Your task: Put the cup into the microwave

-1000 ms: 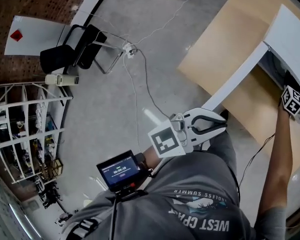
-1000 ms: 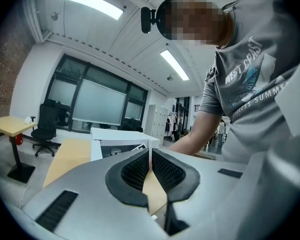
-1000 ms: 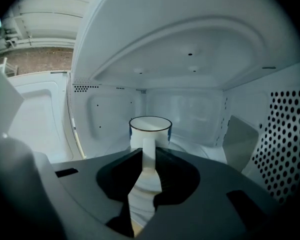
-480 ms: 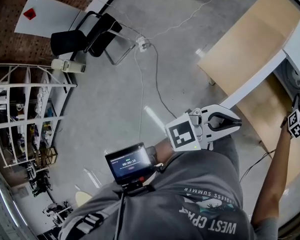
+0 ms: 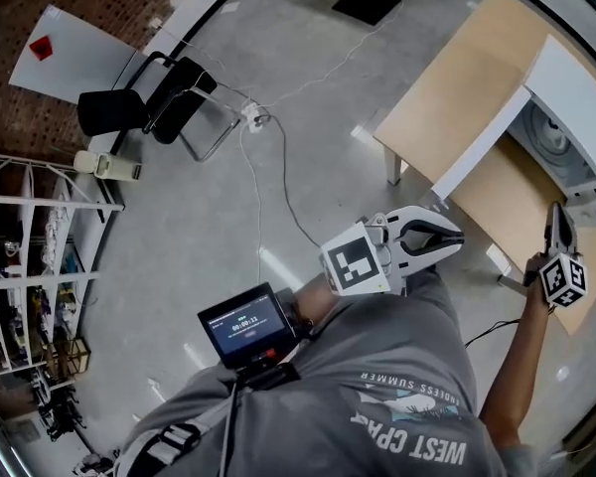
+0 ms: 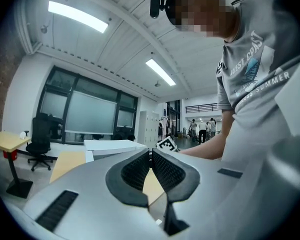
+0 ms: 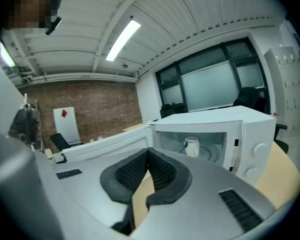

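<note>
Grey concrete floor [image 5: 209,197] fills most of the head view, with a black chair [image 5: 139,102] and a white wire shelf rack [image 5: 30,256] along its left edge. At upper right stands the pale wooden worktop [image 5: 447,97], which carries the white microwave [image 7: 250,129].

The microwave door [image 7: 110,146] is swung fully open, to the left in the right gripper view, so the cavity lies exposed. A person in a grey printed T-shirt [image 5: 397,396] occupies the lower part of the head view, with a small lit screen [image 5: 246,326] mounted at the chest.

The left gripper [image 6: 150,151] is held close in front of the torso and well apart from the microwave. Its jaws are together, pads meeting at the tips, with nothing between them.

The right gripper [image 7: 149,151] is held out at arm's length over the near edge of the worktop and is aimed toward the open cavity. Its jaws have just been closing and now meet, holding nothing.

The white cup [image 7: 191,145] stands upright inside the microwave on the turntable, clear of both grippers.
</note>
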`<state>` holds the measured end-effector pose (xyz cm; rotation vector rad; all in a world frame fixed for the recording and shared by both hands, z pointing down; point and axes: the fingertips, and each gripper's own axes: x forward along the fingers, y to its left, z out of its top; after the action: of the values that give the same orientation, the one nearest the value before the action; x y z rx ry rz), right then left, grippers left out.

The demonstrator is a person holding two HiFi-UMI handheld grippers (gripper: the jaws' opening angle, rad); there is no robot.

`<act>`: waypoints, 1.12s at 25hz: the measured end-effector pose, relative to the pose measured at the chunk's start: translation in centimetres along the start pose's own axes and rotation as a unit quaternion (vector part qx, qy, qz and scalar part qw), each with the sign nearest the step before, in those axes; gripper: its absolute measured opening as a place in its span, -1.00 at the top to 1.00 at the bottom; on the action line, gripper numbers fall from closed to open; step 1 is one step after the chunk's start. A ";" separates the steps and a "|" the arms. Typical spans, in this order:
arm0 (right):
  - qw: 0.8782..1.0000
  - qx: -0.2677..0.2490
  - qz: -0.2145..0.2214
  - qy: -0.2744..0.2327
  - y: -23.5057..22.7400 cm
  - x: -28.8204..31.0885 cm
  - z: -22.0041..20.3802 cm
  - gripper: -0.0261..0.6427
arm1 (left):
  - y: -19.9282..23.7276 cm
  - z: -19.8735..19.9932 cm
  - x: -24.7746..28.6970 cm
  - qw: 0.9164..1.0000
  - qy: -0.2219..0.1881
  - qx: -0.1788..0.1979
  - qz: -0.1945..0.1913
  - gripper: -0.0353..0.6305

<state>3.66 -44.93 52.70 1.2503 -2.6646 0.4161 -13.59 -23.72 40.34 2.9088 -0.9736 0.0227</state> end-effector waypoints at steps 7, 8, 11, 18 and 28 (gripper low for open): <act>0.993 -0.029 0.115 -0.014 13.1 -8.7 4.1 0.87 | -4.6 1.5 -0.7 0.998 -0.021 0.025 -0.050 0.81; 0.991 -0.041 0.125 -0.017 14.4 -9.7 4.8 0.87 | -5.1 1.7 -0.7 0.998 -0.024 0.027 -0.060 0.81; 0.988 -0.069 0.141 -0.013 17.2 -12.5 5.8 0.87 | -6.6 1.9 -0.4 0.996 -0.024 0.027 -0.083 0.81; 0.989 -0.089 0.117 -0.006 18.8 -20.1 6.1 0.87 | -11.6 1.5 2.0 0.988 -0.012 0.040 -0.148 0.81; 0.992 -0.094 0.085 -0.018 17.9 -29.1 5.0 0.87 | -18.6 1.3 6.0 0.979 -0.013 0.034 -0.199 0.81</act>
<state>8.08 -14.53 36.96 0.9901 -2.7756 0.1609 2.39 -12.56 38.09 3.1155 -0.3830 -0.0053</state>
